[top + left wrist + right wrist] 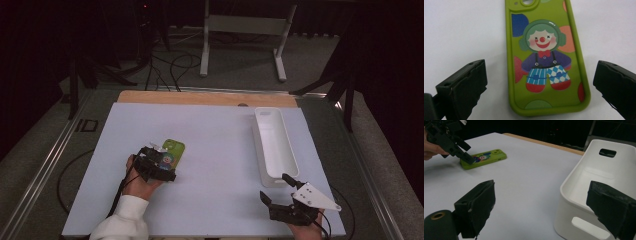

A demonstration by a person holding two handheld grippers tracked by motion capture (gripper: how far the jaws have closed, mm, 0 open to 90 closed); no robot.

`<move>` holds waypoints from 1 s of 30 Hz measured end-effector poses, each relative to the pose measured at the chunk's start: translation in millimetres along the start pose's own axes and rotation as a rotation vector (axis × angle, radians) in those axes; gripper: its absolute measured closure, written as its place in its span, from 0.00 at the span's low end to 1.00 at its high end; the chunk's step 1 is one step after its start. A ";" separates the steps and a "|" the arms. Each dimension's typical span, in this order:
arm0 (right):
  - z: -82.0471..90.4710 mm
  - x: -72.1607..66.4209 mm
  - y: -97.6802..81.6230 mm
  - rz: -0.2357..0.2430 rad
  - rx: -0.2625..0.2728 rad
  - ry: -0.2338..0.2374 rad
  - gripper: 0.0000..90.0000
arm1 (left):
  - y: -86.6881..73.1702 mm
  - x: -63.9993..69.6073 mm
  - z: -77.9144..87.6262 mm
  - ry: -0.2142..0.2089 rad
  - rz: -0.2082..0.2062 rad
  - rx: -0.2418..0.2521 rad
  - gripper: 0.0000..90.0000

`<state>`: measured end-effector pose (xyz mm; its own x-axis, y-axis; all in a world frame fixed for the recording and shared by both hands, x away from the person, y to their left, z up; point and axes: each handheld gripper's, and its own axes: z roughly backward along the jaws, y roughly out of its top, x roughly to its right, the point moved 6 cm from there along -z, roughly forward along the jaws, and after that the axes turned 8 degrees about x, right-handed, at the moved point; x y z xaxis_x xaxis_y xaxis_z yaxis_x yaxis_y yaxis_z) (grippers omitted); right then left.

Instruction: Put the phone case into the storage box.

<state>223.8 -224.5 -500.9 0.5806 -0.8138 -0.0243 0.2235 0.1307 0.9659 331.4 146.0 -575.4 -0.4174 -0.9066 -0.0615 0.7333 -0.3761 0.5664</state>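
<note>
The phone case (546, 60) is bright green and lies flat on the white table top (215, 165), with its picture side up. The picture shows a smiling clown with green hair, a red nose, a red bow and blue trousers. Around the clown are coloured spots in blue, orange and red. The case lies on the left part of the table, well apart from the white bin.

The left gripper (159, 167) hangs just over the near end of the case. Its two black jaws are spread wide, one on each side of the case. In the left gripper view neither jaw touches the case, and white table shows between each jaw and the green edge. A hand (137, 182) in a white sleeve holds this gripper.

The white bin (274, 145) is long and narrow and stands on the right part of the table. It has a cut-out handle hole at each end.

The right gripper (277, 189) is at the near right of the table, just before the bin's near end. Its jaws are spread wide too, and they hold nothing.
</note>
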 end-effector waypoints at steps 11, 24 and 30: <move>0.1 0.2 0.0 0.001 0.000 -0.001 0.10 | -2.1 1.4 -5.9 0.009 0.006 -0.021 0.00; -0.3 -0.4 0.0 -0.001 0.000 0.000 0.10 | -4.2 2.6 -10.8 -0.008 0.021 -0.039 0.00; -0.3 -0.1 0.0 -0.001 0.000 -0.001 0.10 | -5.4 1.8 -13.3 -0.011 0.034 -0.048 0.03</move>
<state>223.9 -224.2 -500.9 0.5798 -0.8144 -0.0248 0.2239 0.1300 0.9659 333.8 143.9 -589.6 -0.3979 -0.9168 -0.0336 0.7718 -0.3543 0.5281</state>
